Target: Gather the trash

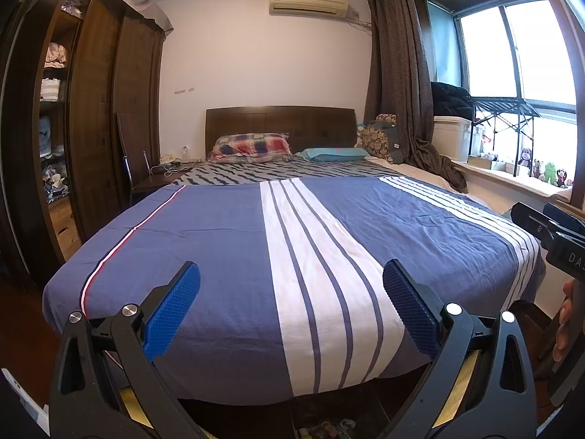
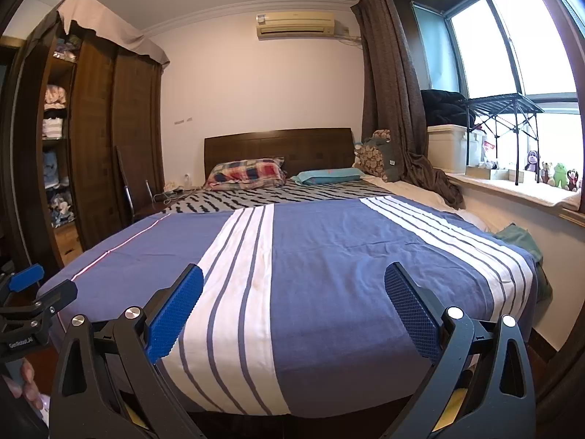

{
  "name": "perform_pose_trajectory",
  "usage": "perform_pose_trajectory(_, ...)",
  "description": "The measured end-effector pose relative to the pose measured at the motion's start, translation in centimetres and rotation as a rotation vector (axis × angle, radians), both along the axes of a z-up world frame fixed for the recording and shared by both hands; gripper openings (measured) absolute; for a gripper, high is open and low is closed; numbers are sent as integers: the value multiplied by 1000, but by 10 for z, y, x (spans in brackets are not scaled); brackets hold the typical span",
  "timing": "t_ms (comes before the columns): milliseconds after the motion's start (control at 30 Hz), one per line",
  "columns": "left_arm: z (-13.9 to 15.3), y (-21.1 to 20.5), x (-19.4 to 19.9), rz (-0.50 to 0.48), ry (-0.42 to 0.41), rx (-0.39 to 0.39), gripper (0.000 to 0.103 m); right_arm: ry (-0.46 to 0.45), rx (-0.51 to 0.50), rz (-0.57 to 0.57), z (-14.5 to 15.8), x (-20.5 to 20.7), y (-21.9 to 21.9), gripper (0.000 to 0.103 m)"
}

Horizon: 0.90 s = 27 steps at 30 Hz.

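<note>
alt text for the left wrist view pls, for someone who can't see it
The left gripper, open and empty, is held above the foot of a bed with a blue, white-striped cover; no trash is visible. Beyond it are a plaid pillow, a wooden headboard and a wall air conditioner, with the right gripper at the right edge.

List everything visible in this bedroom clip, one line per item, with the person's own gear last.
bed cover: 1, blue with white stripes, foot of bed
pillows: 2, plaid and teal, by headboard
headboard: 1, dark wood, back wall
air conditioner: 1, cream, high on wall
wardrobe: 1, dark wood, left, shelves of clothes
curtain: 1, brown, beside window
plush toys: several, mixed colours, windowsill
trash: none clearly seen
left gripper: open, above bed's foot
right gripper: open, above bed's foot
</note>
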State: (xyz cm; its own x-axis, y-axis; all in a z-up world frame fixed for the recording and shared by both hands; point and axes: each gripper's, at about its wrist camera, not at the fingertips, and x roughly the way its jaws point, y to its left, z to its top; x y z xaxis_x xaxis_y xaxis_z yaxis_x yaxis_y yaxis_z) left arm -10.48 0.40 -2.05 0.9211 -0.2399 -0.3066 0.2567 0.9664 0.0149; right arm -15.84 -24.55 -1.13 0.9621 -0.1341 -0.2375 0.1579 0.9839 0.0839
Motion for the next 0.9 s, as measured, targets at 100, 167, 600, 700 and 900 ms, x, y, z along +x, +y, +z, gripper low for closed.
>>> perform_pose_trajectory(100, 1, 0, 0, -1, 2, 1, 95, 2, -1, 1, 0, 0, 2, 99)
perform_pose_trajectory(167, 1, 0, 0, 0, 0, 1, 95, 3, 1, 2, 1, 1, 2, 99)
perform_pose_trajectory(600, 1, -1, -1, 6, -7, 9, 95, 4, 1, 5, 1, 1, 4, 99)
perform_pose_trajectory(700, 2, 0, -1, 6, -8, 6, 95, 3, 0, 5, 1, 1, 4, 99)
perform_pose_trajectory(900, 2, 0, -1, 6, -7, 7, 95, 8, 1, 13, 1, 3, 4, 99)
